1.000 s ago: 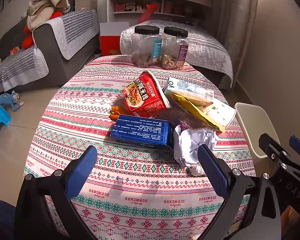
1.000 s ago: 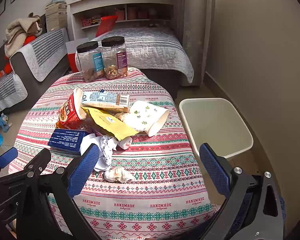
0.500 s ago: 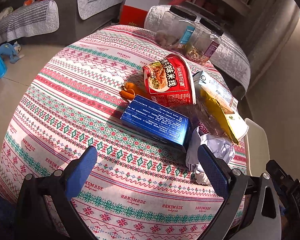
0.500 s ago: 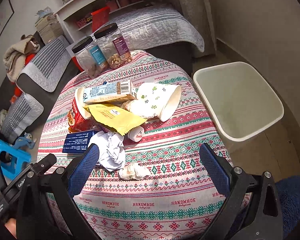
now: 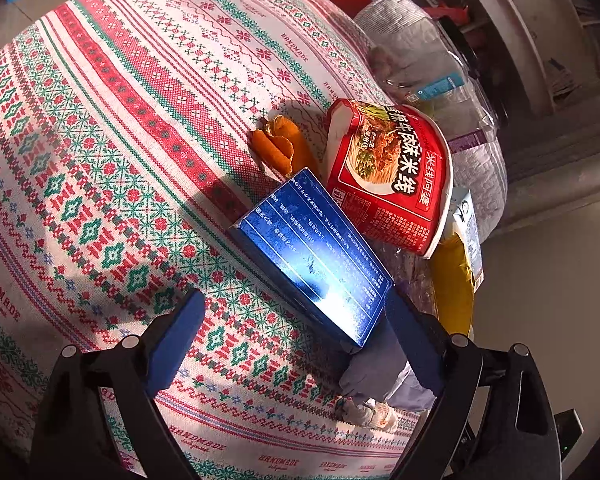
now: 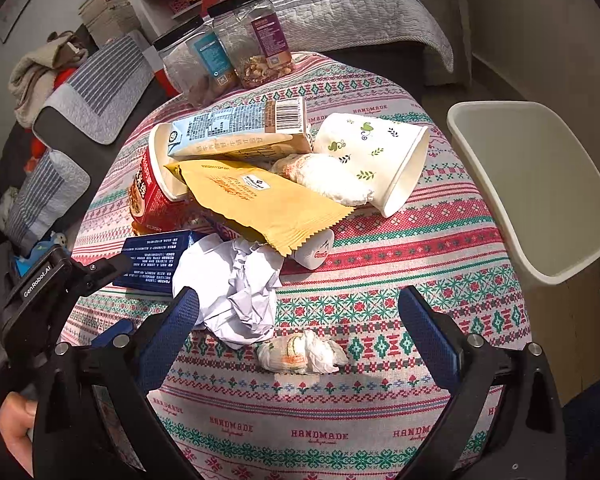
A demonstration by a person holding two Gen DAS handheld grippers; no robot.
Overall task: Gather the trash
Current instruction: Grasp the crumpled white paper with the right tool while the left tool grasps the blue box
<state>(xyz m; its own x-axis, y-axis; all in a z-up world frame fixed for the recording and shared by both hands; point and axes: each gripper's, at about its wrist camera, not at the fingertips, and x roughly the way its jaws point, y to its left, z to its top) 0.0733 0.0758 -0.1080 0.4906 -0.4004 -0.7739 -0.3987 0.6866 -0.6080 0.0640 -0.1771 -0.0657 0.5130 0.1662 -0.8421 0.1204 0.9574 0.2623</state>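
A pile of trash lies on the patterned round table point(image 6: 380, 436). My left gripper point(image 5: 296, 344) is open, its jaws wide apart around the near corner of a blue box point(image 5: 316, 256), not touching it. Behind the box lie a red noodle cup point(image 5: 388, 176) and orange peel point(image 5: 276, 144). My right gripper point(image 6: 300, 328) is open and empty, low over a small crumpled tissue point(image 6: 300, 356). Past it lie crumpled white paper point(image 6: 236, 292), a yellow wrapper point(image 6: 260, 200), a milk carton point(image 6: 240, 128) and a tipped paper cup point(image 6: 380, 156).
A white bin point(image 6: 532, 188) stands on the floor just right of the table. Two clear jars point(image 6: 228, 52) with black lids stand at the table's far edge. A bed and a sofa lie beyond. The left gripper point(image 6: 60, 276) shows at the right view's left edge.
My left gripper has dropped and moved in close to the blue box, tilting right. My right gripper has moved lower and nearer to the trash pile.
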